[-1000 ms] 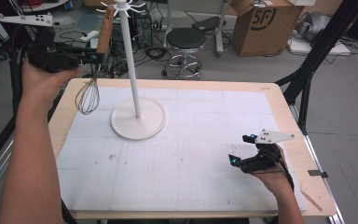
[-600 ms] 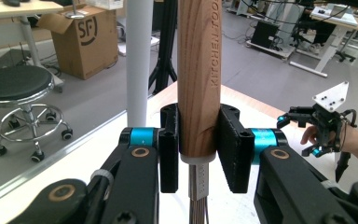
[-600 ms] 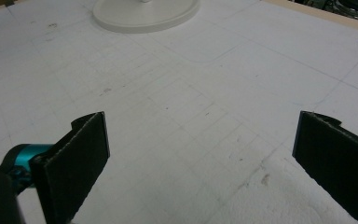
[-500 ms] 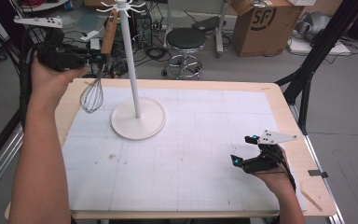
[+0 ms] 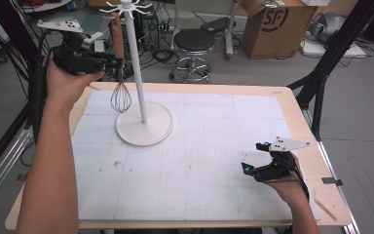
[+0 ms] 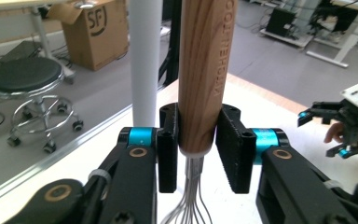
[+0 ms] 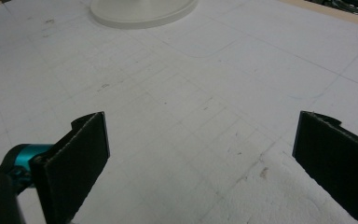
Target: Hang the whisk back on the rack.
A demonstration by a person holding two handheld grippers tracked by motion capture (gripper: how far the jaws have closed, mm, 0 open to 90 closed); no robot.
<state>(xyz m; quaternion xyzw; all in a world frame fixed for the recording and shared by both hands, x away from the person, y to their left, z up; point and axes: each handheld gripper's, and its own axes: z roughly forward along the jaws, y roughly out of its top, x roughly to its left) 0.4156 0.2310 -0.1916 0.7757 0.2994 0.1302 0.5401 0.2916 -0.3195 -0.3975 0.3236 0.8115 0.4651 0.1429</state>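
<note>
A whisk (image 5: 121, 96) with a wooden handle (image 6: 205, 70) hangs upright above the table's far left, wire head down. My left gripper (image 5: 111, 63) is shut on the handle's lower end, just above the wires; in the left gripper view its pads (image 6: 233, 149) press both sides. Right beside it stands a white rack: a pole (image 5: 136, 63) on a round base (image 5: 144, 127), with hooks (image 5: 126, 6) at the top. The handle's top reaches close under the hooks; whether it touches one I cannot tell. My right gripper (image 5: 252, 157) rests low at the table's near right, open and holding nothing (image 7: 200, 158).
A white gridded mat (image 5: 199, 161) covers the wooden table. A thin wooden strip (image 5: 327, 209) lies by the near right corner. Behind the table stand a black stool (image 5: 194, 41) and a cardboard box (image 5: 272, 22). Black frame legs (image 5: 321, 83) rise at the right.
My left gripper has risen and shifted right toward the pole, bringing the whisk from tilted to upright. The right gripper has barely moved.
</note>
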